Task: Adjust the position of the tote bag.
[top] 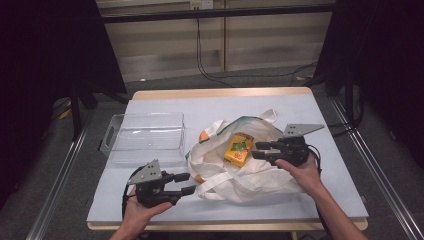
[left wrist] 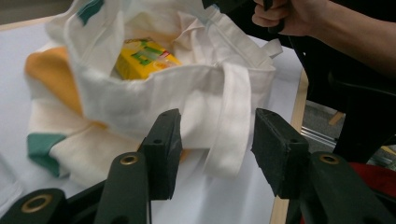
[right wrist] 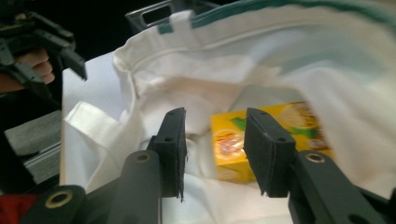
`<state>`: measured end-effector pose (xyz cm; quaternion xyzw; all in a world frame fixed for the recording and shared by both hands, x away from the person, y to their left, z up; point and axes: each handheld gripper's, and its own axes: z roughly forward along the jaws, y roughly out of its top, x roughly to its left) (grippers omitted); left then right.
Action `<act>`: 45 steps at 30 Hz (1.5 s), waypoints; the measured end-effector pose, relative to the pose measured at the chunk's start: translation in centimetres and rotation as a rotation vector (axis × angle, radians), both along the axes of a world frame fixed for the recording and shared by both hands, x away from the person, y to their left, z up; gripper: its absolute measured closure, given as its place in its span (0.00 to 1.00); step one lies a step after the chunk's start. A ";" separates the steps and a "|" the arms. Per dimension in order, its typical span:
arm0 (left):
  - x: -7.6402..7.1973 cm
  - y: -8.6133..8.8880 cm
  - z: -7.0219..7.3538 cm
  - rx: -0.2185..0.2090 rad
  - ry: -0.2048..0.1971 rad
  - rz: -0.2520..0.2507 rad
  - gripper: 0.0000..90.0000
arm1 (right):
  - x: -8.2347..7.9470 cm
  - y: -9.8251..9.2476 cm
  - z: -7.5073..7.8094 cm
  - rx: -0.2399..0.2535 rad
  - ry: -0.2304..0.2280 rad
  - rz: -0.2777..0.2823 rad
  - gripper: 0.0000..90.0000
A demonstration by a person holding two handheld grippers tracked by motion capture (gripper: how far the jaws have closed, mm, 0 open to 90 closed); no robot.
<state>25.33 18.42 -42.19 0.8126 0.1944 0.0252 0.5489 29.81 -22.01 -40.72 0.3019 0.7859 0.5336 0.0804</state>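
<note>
A white cloth tote bag (top: 240,175) with green and orange patches lies crumpled in the middle of the table, its mouth open. A yellow lemon-print box (top: 238,149) lies in the mouth. My right gripper (top: 258,150) is open just right of the box, and in the right gripper view its jaws (right wrist: 217,144) frame the box's end (right wrist: 229,142) without touching it. My left gripper (top: 186,183) is open at the bag's near left corner. In the left gripper view a white bag strap (left wrist: 231,135) hangs between the open jaws (left wrist: 218,140), with the box (left wrist: 144,58) beyond.
A clear plastic bin (top: 145,136) stands empty to the left of the bag on the pale blue table mat (top: 165,107). The table's wooden front edge (top: 225,226) is close to my left hand. Dark frames and cables stand beyond the table.
</note>
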 end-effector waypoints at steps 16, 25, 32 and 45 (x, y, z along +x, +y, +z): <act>0.8 -5.5 1.8 0.029 -0.058 -0.129 0.57 | 0.5 -5.5 -0.3 -0.007 -0.021 -0.190 0.62; 2.6 -8.9 2.0 0.104 -0.079 -0.178 0.47 | 1.9 -7.1 -0.2 -0.050 -0.029 -0.255 0.56; 3.8 -11.1 1.1 0.213 -0.089 -0.205 0.36 | 4.0 -6.5 -1.8 -0.084 0.023 -0.236 0.67; 3.2 -13.3 -0.8 0.432 -0.189 -0.283 0.26 | 7.0 -4.3 -0.6 -0.081 0.031 -0.208 0.98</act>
